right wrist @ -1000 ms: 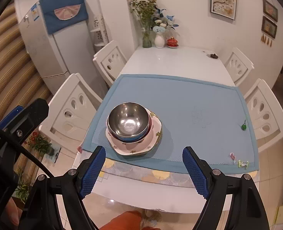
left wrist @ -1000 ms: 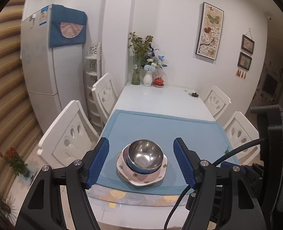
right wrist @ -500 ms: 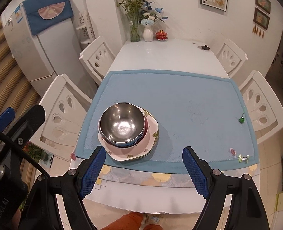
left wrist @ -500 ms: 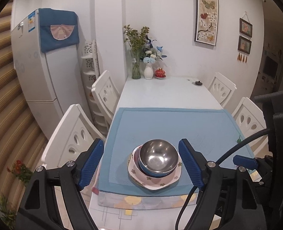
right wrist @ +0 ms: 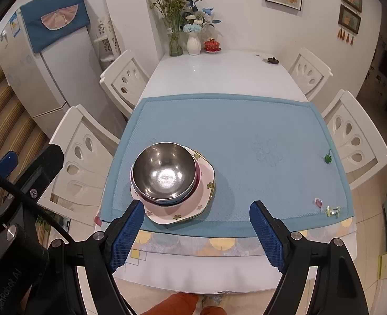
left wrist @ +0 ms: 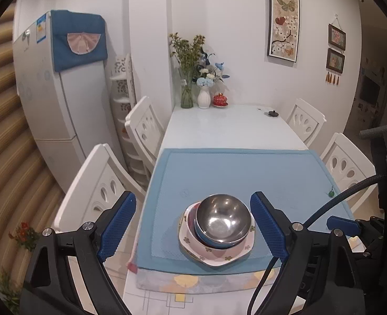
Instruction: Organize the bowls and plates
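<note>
Two grippers of mine hang wide open above the table's near end, holding nothing.

My left gripper (left wrist: 193,225) has its jaws spread to either side of the steel bowl (left wrist: 222,220), which sits nested in a stack on the flowered plate (left wrist: 214,252), touching neither. My right gripper (right wrist: 194,236) gapes over the blue mat's (right wrist: 245,131) front edge; the stack lies just ahead of its left jaw, bare mat ahead of its right.

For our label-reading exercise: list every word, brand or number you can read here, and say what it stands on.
"…Robot.AI": on the black casing of the left tongs; its start is cut off.
Blue sticker on the fridge: print too small to read.
</note>
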